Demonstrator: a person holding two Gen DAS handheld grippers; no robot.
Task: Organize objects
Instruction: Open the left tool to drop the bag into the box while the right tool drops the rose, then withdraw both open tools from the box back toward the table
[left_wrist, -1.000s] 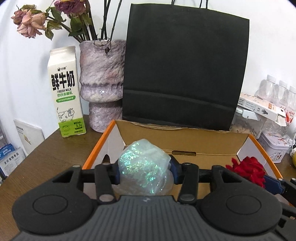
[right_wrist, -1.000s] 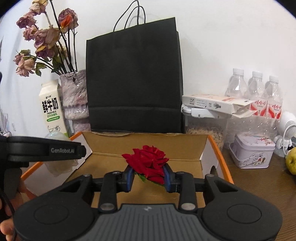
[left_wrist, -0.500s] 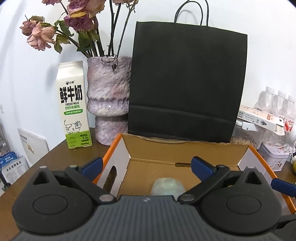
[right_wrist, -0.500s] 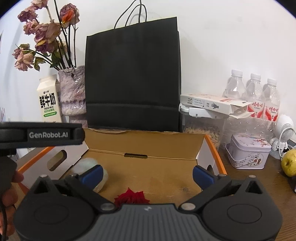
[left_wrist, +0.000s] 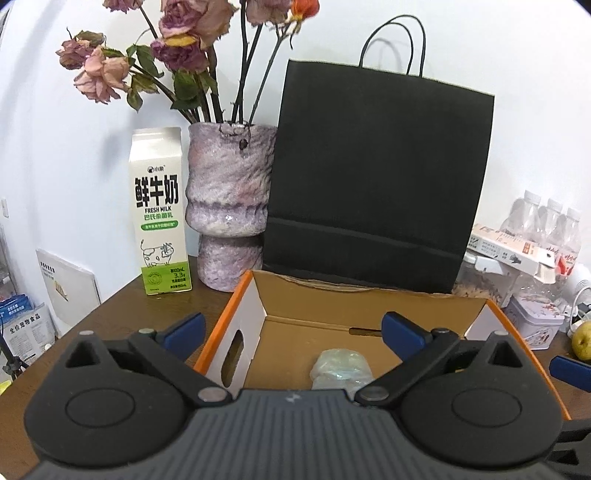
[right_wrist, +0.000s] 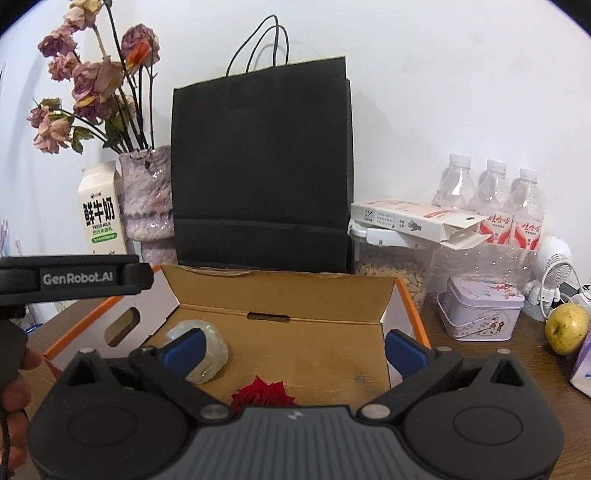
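We see a pale, translucent wrapped lump (left_wrist: 341, 368) with a faint green-blue shimmer lying on the brown floor of the open cardboard box (left_wrist: 373, 302), toward its left half, and a deep red rose head (right_wrist: 264, 394) lying on the same floor close to the near edge, to the right of the lump and apart from it. Our left gripper (left_wrist: 293, 330) has its blue pads spread wide with nothing between them, held above the box; our right gripper (right_wrist: 293, 347) is spread just as wide and likewise holds nothing. The rose shows only in the right wrist view; in the left wrist view the gripper body hides that part of the floor. The right view also shows a yellow-green fruit (right_wrist: 567, 328) on the wooden table (right_wrist: 535, 354), a patterned tin (right_wrist: 482, 312), three water bottles (right_wrist: 491, 199) and a clear lidded tub (right_wrist: 391, 266) holding pale grain-like pieces, with a flat carton on top. The left view gives the clearer look at the milk carton (left_wrist: 159, 210) and the mottled purple vase (left_wrist: 229, 210) of dried roses. A black paper bag (left_wrist: 376, 177) stands directly behind the box.
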